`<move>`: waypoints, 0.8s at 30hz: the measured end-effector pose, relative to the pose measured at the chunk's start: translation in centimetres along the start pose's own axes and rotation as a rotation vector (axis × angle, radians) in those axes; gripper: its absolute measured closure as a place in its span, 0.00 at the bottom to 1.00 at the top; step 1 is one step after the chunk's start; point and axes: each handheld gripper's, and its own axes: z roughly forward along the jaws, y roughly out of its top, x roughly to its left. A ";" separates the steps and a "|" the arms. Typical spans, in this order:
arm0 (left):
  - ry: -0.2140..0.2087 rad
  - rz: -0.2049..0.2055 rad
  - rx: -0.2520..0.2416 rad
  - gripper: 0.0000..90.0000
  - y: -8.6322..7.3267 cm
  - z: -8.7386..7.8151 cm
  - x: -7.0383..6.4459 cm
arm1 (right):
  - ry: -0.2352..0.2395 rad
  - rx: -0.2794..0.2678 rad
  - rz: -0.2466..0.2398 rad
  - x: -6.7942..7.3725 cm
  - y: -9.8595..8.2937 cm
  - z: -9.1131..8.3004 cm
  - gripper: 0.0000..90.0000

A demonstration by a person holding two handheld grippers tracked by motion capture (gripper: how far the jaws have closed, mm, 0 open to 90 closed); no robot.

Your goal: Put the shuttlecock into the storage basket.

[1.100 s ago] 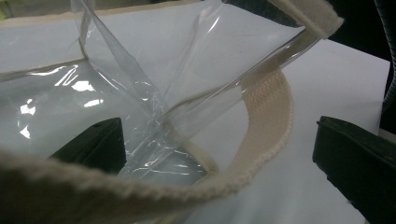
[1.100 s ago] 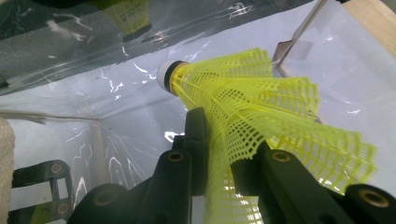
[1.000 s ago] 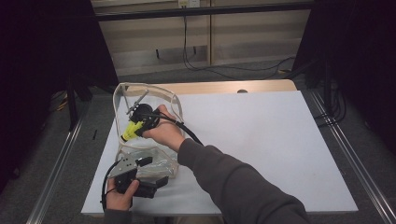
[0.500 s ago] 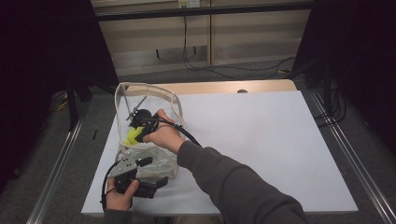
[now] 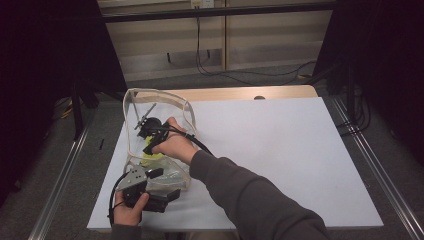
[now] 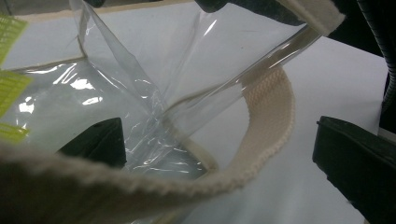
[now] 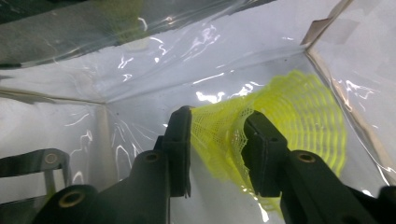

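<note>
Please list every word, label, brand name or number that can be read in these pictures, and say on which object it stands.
None can be read. The clear bag, its woven strap, the yellow mesh piece, the right gripper, the left gripper and the white table show no print.

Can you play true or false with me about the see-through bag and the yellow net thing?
1. The right gripper has the yellow mesh piece between its jaws. True.
2. The yellow mesh piece is lying out on the bare white table, far from the bag. False: it is inside the clear plastic bag, as the right gripper view shows.
3. The bag has a cream woven handle. True.
4. The left gripper is squeezed shut. False: its jaws stand wide apart, with the bag's edge and handle between them.
5. The bag sits at the table's right edge. False: it sits near the left edge in the high view.
</note>
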 end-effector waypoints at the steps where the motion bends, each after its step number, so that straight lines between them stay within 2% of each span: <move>1: 0.000 0.000 0.000 0.03 0.0 0.0 0.0 | 0.000 0.000 0.000 0.0 0.0 0.0 0.71; 9: 0.000 0.003 0.000 0.03 0.0 0.0 0.0 | -0.019 -0.002 -0.004 0.1 0.1 -0.2 0.64; 13: 0.001 0.002 -0.005 0.03 0.0 0.0 0.0 | -0.025 -0.004 0.013 -0.2 0.2 -0.6 0.60; 17: 0.001 0.002 -0.004 0.03 0.0 -0.1 0.0 | -0.023 0.001 0.016 -0.2 0.3 -0.7 0.59; 24: 0.001 0.004 -0.002 0.03 0.0 -0.1 0.0 | -0.049 0.001 0.019 -0.3 0.6 -1.5 0.57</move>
